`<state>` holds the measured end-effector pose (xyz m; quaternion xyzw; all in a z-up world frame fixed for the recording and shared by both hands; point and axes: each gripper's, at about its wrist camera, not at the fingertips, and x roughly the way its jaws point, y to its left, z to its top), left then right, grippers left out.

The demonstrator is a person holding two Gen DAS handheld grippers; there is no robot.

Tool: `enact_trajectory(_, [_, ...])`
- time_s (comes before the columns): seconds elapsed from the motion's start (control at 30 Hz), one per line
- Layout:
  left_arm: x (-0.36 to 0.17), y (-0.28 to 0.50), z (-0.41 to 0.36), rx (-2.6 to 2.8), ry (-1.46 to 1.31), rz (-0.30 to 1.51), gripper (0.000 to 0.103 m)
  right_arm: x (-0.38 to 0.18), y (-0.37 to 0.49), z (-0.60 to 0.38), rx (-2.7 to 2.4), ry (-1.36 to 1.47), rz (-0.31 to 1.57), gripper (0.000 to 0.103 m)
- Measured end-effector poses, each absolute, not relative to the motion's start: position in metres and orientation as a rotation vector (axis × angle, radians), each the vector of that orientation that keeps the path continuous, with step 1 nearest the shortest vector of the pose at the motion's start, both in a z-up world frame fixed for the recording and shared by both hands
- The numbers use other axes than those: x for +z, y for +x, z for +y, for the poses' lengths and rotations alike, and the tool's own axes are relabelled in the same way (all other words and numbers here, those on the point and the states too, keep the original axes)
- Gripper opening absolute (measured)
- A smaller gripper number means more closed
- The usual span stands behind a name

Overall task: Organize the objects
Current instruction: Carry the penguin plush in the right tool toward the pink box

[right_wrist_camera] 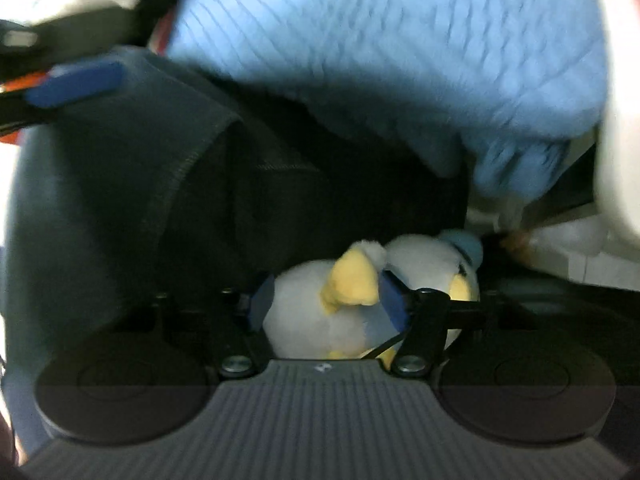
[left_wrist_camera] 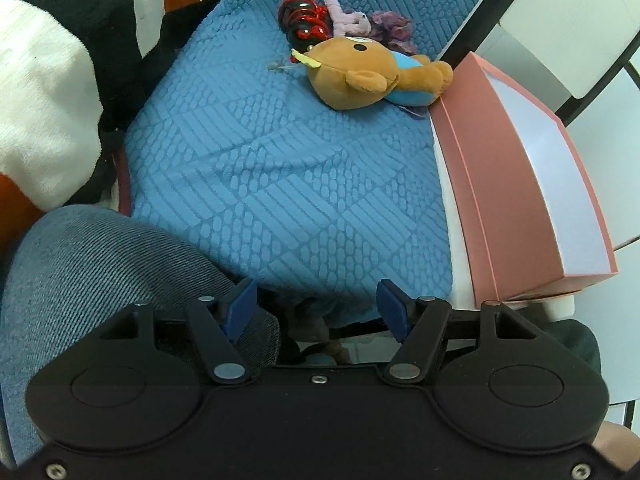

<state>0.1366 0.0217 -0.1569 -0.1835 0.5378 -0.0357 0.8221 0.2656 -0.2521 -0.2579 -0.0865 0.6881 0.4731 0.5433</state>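
Right wrist view is smeared by motion; the blue blanket point(right_wrist_camera: 400, 40) above and the pale shapes at the right edge are hard to make out; a dark fabric bag point(right_wrist_camera: 168, 184) gapes open beside the gripper, its inside too dark to read. A white plush duck point(right_wrist_camera: 312, 312) with yellow beak sits between the fingers of the right gripper point(right_wrist_camera: 328, 304); both blue pads lie against its body, so it appears held, jaws at a middling width; part of the duck is hidden behind the right finger.

Left wrist view is sharp; the left gripper point(left_wrist_camera: 316, 304) has its jaws parted, nothing between them; it hangs over the near edge of the blanket, beside a grey denim-like cloth point(left_wrist_camera: 100, 272).

Far across the blanket lies a brown teddy bear point(left_wrist_camera: 372, 72); just behind it a red-and-black toy point(left_wrist_camera: 304, 20), a pink plush point(left_wrist_camera: 348, 20) and something purple point(left_wrist_camera: 392, 26), partly covered. The bear's feet touch a pink box point(left_wrist_camera: 516, 184), open, white inside; contents not visible; its far side cut off.
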Motion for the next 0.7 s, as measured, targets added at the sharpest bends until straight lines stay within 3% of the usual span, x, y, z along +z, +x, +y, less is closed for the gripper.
enact_trajectory(0.03, [-0.157, 0.136, 0.022, -0.076, -0.392, 1.143, 0.064, -0.264, 0.264, -0.248, 1.121, -0.228, 1.655, 0.058])
enact_trajectory(0.1, [-0.156, 0.134, 0.023, -0.078, -0.394, 1.14, 0.064, -0.277, 0.259, -0.24, 1.116, -0.263, 1.696, 0.044])
enact_trajectory(0.13, [-0.155, 0.133, 0.024, -0.078, -0.396, 1.138, 0.064, -0.281, 0.257, -0.238, 1.113, -0.275, 1.713, 0.029])
enact_trajectory(0.23, [-0.152, 0.131, 0.026, -0.077, -0.405, 1.131, 0.064, -0.281, 0.255, -0.24, 1.116, -0.274, 1.719, 0.02])
enact_trajectory(0.7, [-0.136, 0.119, 0.027, -0.063, -0.421, 1.104, 0.064, -0.2, 0.26, -0.27, 1.183, -0.266, 1.474, 0.012])
